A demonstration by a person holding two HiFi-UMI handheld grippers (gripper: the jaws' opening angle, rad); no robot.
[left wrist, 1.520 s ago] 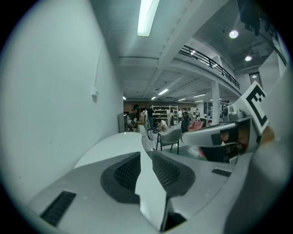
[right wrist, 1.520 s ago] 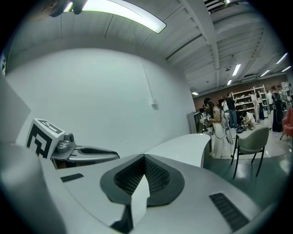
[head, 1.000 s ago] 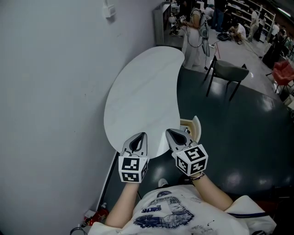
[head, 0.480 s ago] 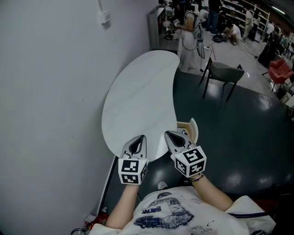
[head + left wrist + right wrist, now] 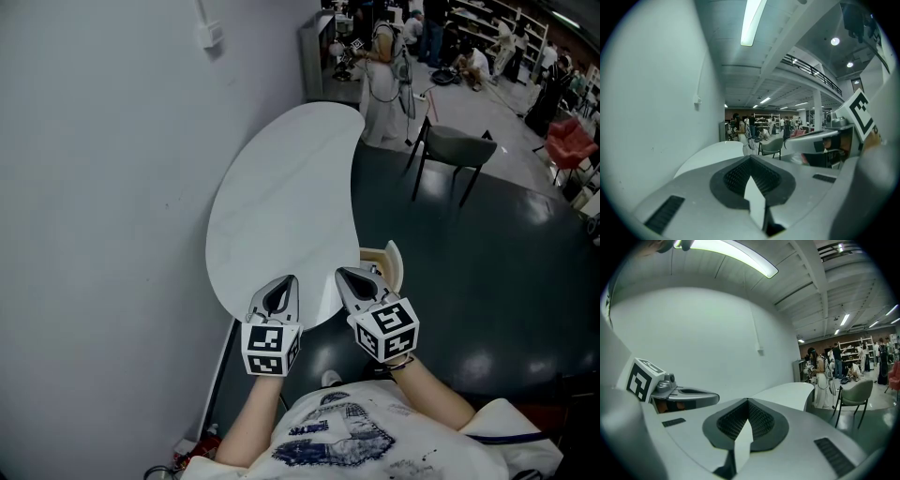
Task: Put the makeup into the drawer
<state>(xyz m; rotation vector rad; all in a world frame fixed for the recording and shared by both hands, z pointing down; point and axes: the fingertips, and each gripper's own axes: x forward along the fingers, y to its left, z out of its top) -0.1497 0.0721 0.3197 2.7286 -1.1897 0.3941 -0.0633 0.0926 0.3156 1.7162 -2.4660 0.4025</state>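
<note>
Both grippers hover side by side over the near end of the white, kidney-shaped surface, which stands against the pale grey wall. The left gripper has its jaws pressed fully together with nothing between them. The right gripper is the same: ribbed pads meeting, nothing held.

No makeup shows in any of the 3 views, and the white top looks bare. Just right of the right gripper, at the surface's edge, sits a pale wooden piece with a rounded rim. It may be the drawer pulled out, but too little of it shows to be sure, and its inside cannot be seen.

This fits 2 stages alike: the makeup may be somewhere out of sight waiting to be fetched, or it may already lie inside that wooden piece.

Either way, my judgement is that good work here starts with the eyes. Tip the head toward the wooden piece and find the makeup before committing either hand, keeping both grippers level and clear of the surface's edge.
</note>
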